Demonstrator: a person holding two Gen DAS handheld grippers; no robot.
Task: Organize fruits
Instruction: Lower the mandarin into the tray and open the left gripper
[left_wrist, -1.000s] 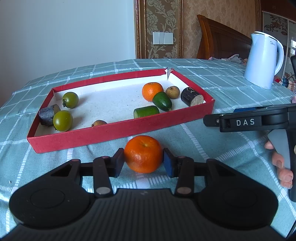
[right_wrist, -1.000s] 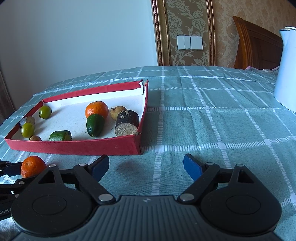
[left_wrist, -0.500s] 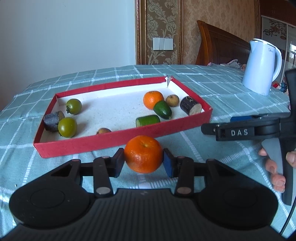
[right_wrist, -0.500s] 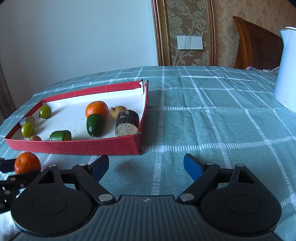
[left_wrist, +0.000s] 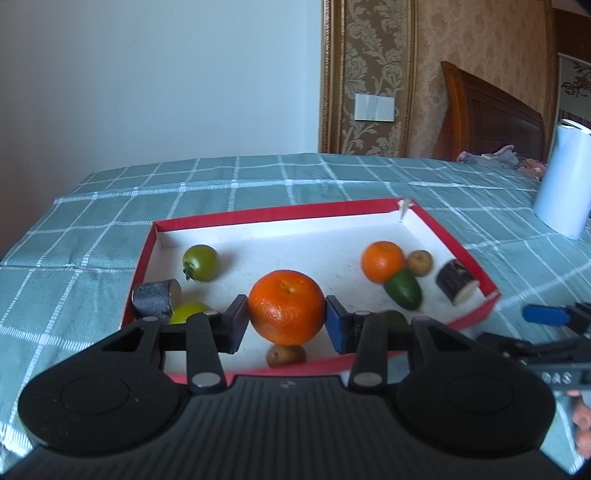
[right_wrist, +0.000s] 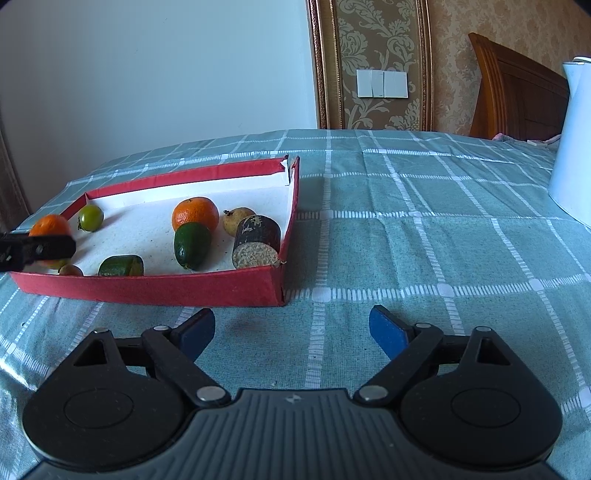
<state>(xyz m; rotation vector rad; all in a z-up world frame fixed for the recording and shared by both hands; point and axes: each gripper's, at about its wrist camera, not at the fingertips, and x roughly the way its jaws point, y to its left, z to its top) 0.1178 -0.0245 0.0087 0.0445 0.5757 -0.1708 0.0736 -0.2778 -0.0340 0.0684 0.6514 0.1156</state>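
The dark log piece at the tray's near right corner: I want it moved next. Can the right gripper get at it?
Probably yes: the right gripper is opening, nothing between its jaws; only the tray's low wall fronts the log piece.

Materials and finish

Woven checked cloth (right_wrist: 424, 258), matt; red paper-faced tray (right_wrist: 166, 290) with rough white lining; orange (left_wrist: 286, 312) with dimpled, faintly glossy peel; kettle (right_wrist: 576, 147) smooth glossy plastic; headboard (left_wrist: 491, 110) polished wood.

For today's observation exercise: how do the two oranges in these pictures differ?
The held orange is clamped in the left claw above the red tray; the tray orange rests on the tray floor, touching a green fruit. The held orange looks larger, being nearer. Both are round and orange.
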